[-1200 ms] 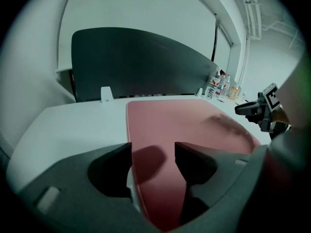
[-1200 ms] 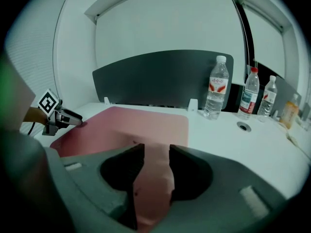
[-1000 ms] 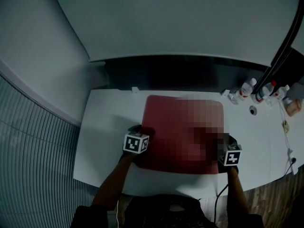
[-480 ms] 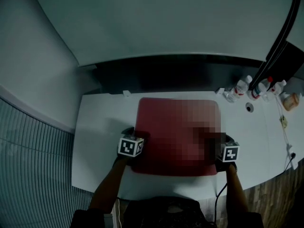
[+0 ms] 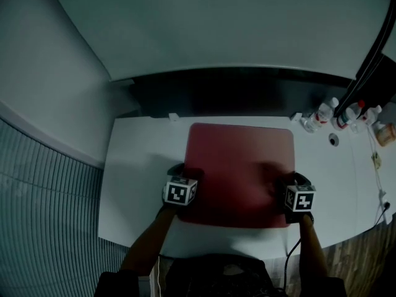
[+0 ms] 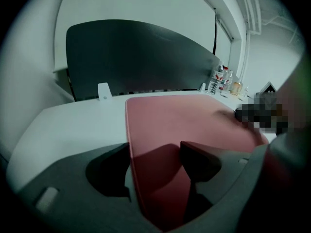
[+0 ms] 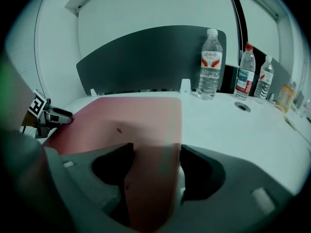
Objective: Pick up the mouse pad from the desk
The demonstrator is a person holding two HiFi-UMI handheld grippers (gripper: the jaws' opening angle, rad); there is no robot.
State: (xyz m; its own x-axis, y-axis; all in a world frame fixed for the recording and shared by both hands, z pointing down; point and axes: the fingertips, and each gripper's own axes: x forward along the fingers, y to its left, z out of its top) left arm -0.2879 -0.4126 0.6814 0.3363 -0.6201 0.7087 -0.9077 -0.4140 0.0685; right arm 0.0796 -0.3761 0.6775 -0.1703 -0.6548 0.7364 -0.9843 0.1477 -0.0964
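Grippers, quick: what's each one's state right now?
Left gripper: open, jaws just been opening; pad edge between them, not gripped.
Right gripper: open, jaws just been opening; pad edge between them, not gripped.

Office: white desk point(image 5: 136, 184), dark divider screen point(image 5: 235, 94)

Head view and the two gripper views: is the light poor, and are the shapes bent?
Head view: dim and bluish, the desk edges bow, the red mouse pad reads clearly. Left gripper view: black corners, fisheye curve, dark shadow between the jaws. Right gripper view: same black ring; near jaws soft, the nearest bottle sharper.
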